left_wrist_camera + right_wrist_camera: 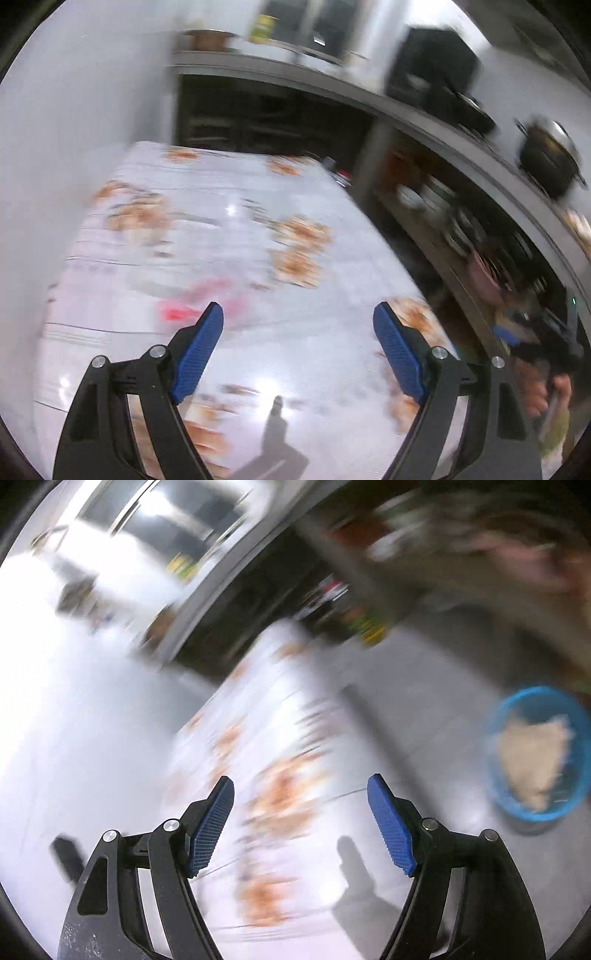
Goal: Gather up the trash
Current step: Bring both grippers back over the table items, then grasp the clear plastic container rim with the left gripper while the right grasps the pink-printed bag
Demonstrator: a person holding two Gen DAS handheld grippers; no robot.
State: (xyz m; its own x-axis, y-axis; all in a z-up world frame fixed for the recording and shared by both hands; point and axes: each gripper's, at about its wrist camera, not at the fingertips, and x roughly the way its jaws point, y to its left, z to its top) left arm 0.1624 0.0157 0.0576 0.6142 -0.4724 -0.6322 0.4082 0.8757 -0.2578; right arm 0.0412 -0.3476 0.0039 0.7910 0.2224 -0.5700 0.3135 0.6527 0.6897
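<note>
Left wrist view: the left gripper (297, 321) is held above a table (207, 236) covered by a white cloth with orange floral print. Its blue pads (197, 354) are set wide apart, with nothing between them. A reddish-pink smear (188, 308) is seen on the cloth just beyond the left-hand pad; it is too blurred to be identified, and neither its long axis nor its heading can be read. A grey counter (424, 122) with a dark pot (548, 155) on it runs along the far and right sides of the table, above shelves of crockery. At the right edge, a hand (546, 391) is seen gripping the black body of the other tool.

Right wrist view: the right gripper (301, 801) is held over the right-hand edge of the same table (258, 738), partly above grey floor (424, 701). Its pads (391, 830) are likewise spread, and nothing is clamped. A blue basket (495, 734) is shown standing on the floor, well apart from the table, with a pale beige crumpled mass (532, 757) lying inside it. The mass is roughly triangular, and its narrow end is directed toward the lower edge of the picture.

The basket and its contents are shown only in the right wrist view; the reddish smear, the pot and the hand only in the left. Both views are heavily motion-blurred.
</note>
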